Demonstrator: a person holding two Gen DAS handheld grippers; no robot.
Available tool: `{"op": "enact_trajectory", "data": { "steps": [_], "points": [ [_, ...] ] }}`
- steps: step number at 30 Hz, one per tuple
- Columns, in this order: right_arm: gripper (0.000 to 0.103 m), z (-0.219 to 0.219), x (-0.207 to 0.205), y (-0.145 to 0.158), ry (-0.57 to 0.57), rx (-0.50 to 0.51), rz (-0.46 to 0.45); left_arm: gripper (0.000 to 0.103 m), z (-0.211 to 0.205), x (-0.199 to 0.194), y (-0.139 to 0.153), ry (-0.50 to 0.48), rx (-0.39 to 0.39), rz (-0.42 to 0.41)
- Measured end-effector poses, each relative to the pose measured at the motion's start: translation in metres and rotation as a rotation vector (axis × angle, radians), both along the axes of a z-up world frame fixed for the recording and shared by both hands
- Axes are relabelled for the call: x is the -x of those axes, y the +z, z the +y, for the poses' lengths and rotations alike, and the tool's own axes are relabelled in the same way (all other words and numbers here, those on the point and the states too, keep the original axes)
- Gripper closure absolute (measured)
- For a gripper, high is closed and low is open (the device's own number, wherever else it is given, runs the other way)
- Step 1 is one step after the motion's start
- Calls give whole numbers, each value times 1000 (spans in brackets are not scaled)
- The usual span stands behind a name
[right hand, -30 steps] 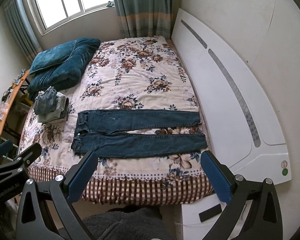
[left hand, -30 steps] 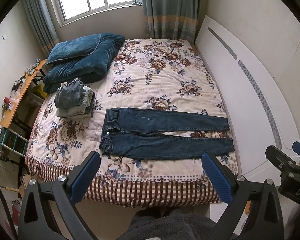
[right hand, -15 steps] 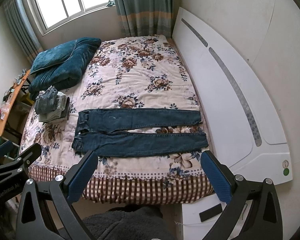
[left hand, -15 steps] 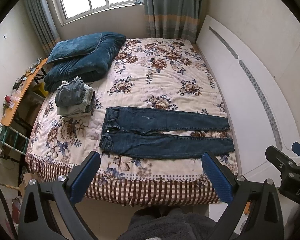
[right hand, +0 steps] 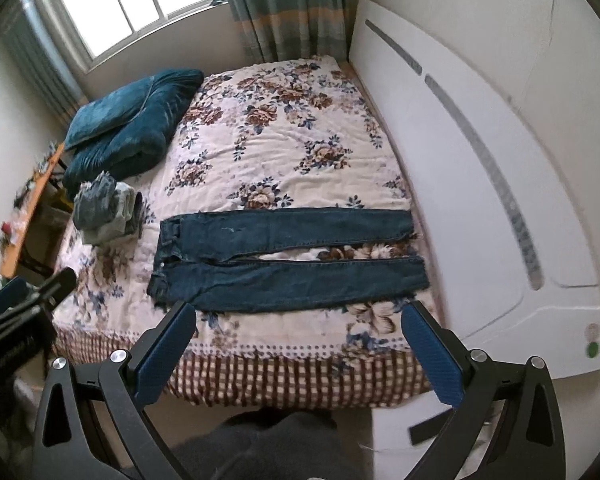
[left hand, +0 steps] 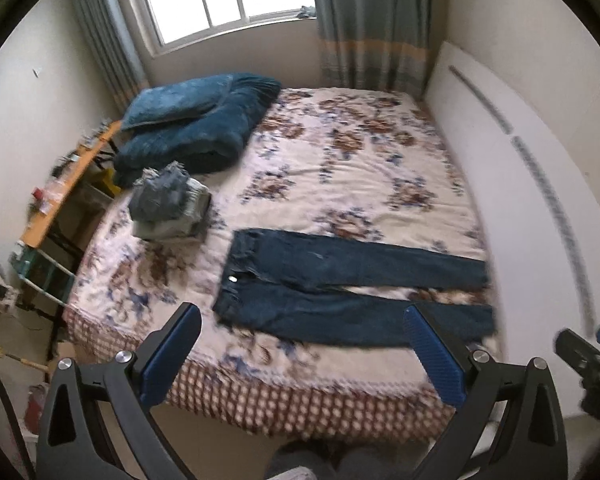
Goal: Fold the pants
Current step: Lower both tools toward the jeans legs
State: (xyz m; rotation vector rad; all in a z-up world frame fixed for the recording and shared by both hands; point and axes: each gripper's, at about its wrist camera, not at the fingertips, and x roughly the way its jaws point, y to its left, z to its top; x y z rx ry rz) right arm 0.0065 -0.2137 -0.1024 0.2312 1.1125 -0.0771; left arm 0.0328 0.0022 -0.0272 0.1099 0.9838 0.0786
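Fold not started; both tools moving in toward the jeans.

Bed [right hand: 284,148] with floral quilt fills view; white headboard [right hand: 480,216] right, folded teal blanket [right hand: 128,132] far left, stack of folded jeans [right hand: 104,212] beside it. Dark blue jeans [right hand: 284,260] lie flat along the near edge, waistband left, legs right, slightly parted. Versus a second ago the jeans sit closer and the left view is motion-blurred: approach under way, nothing grasped. Left hand-held gripper [left hand: 300,356] spread, empty; right hand-held gripper [right hand: 296,350] spread, empty. Writing on the tool bodies too blurred to read; no readable labels.
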Motion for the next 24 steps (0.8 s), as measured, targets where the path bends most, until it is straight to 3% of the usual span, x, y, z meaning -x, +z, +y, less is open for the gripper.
{"op": "enact_trajectory", "data": {
  "steps": [7,14,24],
  "points": [
    [0,-30,-90,-122,-76,-138,179,0,24,-95,-79,51,-47,132],
    [0,-35,-180,-265,-219,-233,354,0,54,-205,-194,78,-78,296],
    [0,-21,-316,-460,-327,-243,540,0,89,-333,-371,61,-135,489]
  ]
}}
